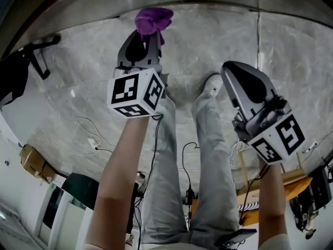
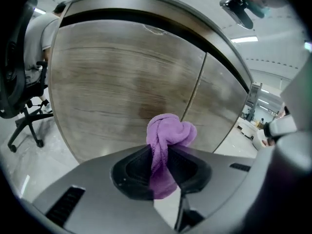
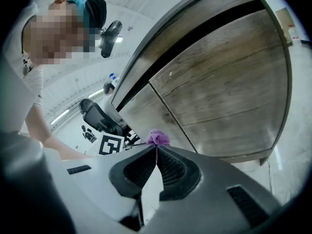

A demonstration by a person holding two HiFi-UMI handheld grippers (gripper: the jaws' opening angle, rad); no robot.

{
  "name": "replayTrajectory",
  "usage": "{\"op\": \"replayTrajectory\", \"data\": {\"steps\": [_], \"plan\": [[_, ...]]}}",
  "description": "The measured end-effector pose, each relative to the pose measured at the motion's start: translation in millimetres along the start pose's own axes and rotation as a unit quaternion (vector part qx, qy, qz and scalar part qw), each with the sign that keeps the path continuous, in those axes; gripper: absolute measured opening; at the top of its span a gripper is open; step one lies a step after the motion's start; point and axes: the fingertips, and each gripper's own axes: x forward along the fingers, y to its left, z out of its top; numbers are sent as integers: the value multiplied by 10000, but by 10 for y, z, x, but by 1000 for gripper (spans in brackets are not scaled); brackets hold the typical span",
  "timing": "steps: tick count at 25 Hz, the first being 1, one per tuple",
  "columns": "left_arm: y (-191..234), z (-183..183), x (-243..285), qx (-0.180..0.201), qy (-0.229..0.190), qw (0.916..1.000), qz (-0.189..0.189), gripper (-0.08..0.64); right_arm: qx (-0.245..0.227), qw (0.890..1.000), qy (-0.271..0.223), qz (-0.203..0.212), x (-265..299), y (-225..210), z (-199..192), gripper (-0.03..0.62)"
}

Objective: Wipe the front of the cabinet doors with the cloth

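The cloth is purple and fleecy, twisted and bunched into a knot-like wad. It is pinched between the closed jaws of the left tool, with the wad standing out beyond the tips. It is held in front of the 2 cabinet doors, which are shut and finished in grey-brown wood grain, near where the 2 meet. Contact with them cannot be told.

The cloth sits in the left hand-held gripper, just before the far cabinet doors near their seam. The right hand-held gripper lies right, nearer.
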Motion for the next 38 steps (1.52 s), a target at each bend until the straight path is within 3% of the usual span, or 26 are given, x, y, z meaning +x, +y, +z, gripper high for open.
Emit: {"op": "replayTrajectory", "data": {"steps": [8, 16, 24, 32, 38], "plan": [[-294, -60, 506, -235, 103, 9997, -11, 78, 204, 9998, 12, -22, -155, -334, -114, 29], [-437, -179, 795, -164, 174, 9996, -137, 78, 225, 9995, 218, 33, -12, -461, -352, 29], [-42, -137, 791, -313, 1, 9995, -30, 78, 261, 9992, -113, -278, 237, -400, -340, 29], [617, -98, 592, 208, 55, 9998, -25, 78, 359, 9977, -286, -492, 476, -190, -453, 29], [935, -103, 519, 304, 121, 9993, -151, 78, 276, 9983, -130, -488, 759, 52, -547, 29]]}}
